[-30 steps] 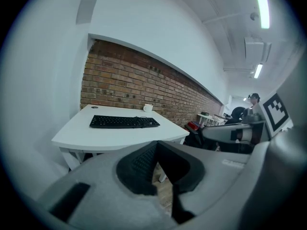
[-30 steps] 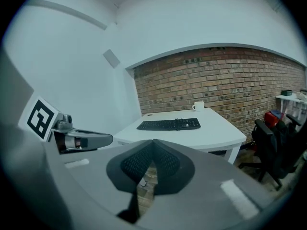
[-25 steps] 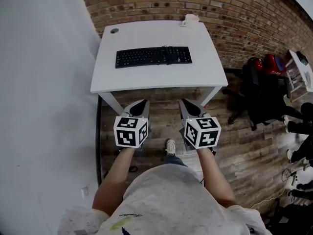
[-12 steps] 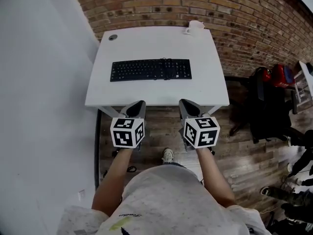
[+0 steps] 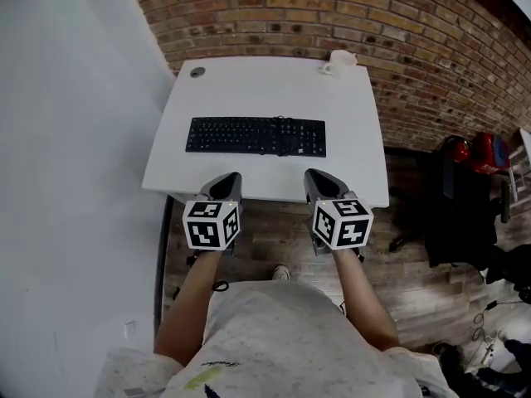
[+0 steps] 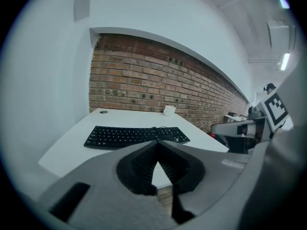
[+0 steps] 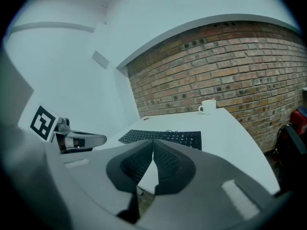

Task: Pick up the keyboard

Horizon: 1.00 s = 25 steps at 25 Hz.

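- Head view, change: over the last second the table (image 5: 265,89) has drawn nearer in the frame. The tips of the left gripper (image 5: 226,177) and the right gripper (image 5: 320,176), earlier seen over the wood floor (image 5: 274,232), are now seen at the table's near edge.
- Head view, task item: 1 black keyboard (image 5: 255,136), flat and parallel to the near edge, set toward the front of the table. It is untouched and clear of both grippers.
- Head view, meaning: the approach is judged under way; the reach, the grip and the lift are not yet begun.
- Head view, edges and room: a white wall (image 5: 66,139) is noted close along the left edge and a brick wall (image 5: 332,15) behind the far edge. 1 white cup (image 5: 340,60) is at the far right corner, well apart from the keyboard. Bare tabletop is noted at both keyboard ends and behind it.
- Left gripper view: the 2 jaws are seen closed together at the tip, with nothing between them. The keyboard (image 6: 134,135) lies just beyond them, across the near edge.
- Right gripper view: the jaws are likewise pressed together and empty. The keyboard's right end (image 7: 165,137) lies ahead, with open tabletop to its right. Opening is judged to be required of both grippers before any grip.
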{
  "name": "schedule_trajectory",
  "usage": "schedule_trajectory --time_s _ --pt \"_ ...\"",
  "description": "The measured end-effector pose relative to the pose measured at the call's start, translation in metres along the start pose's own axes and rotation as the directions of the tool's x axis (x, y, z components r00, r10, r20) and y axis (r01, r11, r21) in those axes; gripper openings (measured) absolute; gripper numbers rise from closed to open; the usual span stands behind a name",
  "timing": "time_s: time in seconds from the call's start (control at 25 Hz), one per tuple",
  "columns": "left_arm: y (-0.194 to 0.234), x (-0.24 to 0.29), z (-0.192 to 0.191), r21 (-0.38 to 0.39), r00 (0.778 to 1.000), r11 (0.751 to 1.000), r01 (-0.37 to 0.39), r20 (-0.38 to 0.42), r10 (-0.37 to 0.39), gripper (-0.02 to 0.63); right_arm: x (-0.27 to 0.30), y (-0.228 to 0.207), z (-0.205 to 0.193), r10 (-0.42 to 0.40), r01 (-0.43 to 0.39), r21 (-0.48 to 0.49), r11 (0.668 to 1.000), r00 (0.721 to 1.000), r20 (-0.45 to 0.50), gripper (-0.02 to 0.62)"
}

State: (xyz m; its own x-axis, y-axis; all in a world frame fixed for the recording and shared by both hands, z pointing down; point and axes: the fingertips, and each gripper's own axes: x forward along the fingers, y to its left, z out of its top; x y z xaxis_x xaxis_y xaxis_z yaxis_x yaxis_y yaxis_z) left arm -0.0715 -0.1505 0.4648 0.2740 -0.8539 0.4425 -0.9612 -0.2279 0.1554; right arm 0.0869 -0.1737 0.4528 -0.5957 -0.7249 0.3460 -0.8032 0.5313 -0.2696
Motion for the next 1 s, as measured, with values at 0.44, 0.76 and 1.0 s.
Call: schedule_trajectory --time_s 0.44,0.76,1.0 --pt "0.048 0.029 0.000 -0.016 0.997 0.997 -0.074 0.003 0.074 -0.006 0.038 -0.039 0.002 -0.015 0.015 -0.013 1.000 0.999 -0.037 0.010" --pt "0.106 0.060 0.001 -0.044 0.993 0.992 -0.120 -0.006 0.120 0.063 0.075 -0.066 -0.004 -0.069 0.067 -0.022 0.997 0.994 -0.080 0.077" --pt "0.154 0.087 0.001 -0.070 0.988 0.986 -0.153 -0.047 0.150 0.163 0.101 -0.089 -0.008 -0.131 0.129 -0.028 0.991 0.985 -0.116 0.134"
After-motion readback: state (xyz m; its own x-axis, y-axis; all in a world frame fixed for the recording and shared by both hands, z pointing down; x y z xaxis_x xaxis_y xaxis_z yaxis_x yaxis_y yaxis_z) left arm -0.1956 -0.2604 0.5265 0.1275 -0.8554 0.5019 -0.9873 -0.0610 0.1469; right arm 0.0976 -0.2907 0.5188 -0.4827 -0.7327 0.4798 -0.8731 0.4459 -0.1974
